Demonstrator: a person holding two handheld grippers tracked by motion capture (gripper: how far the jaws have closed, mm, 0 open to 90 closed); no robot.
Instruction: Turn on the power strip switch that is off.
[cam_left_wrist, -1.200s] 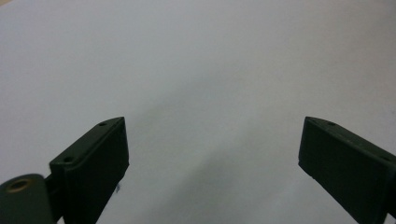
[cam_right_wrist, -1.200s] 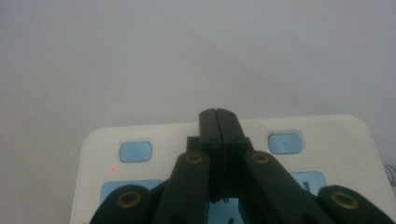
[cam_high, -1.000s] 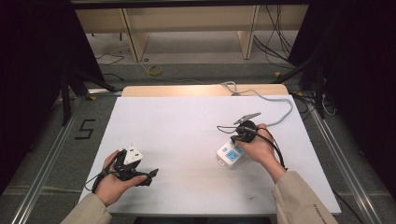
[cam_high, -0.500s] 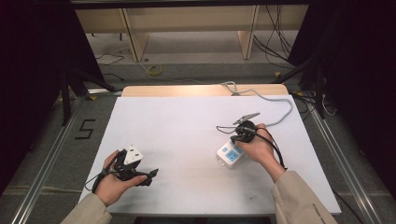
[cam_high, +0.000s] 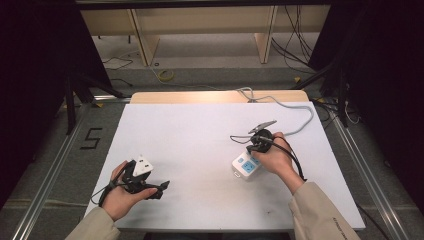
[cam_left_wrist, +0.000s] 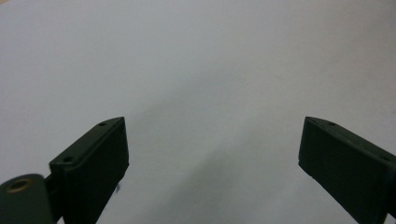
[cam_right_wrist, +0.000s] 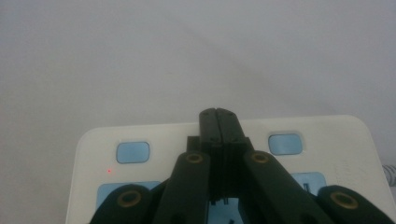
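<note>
Item: power strip (cam_high: 245, 167), white w/ blue sockets, on desk (cam_high: 200, 135), right half, near front edge; grey cord (cam_high: 295, 107) runs off toward far edge. A small red light glows on it in right gripper view.
My right gripper (cam_right_wrist: 218, 116): jaws shut tight together, nothing between, tips over strip's top face betw. two blue buttons (cam_right_wrist: 133, 152).
My left gripper (cam_left_wrist: 212, 149): jaws wide apart, empty, over bare desk, front-left.

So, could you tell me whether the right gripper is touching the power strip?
Cannot tell: in the right gripper view the right gripper, jaws shut, overlaps the power strip, but no contact or gap shows plainly.
</note>
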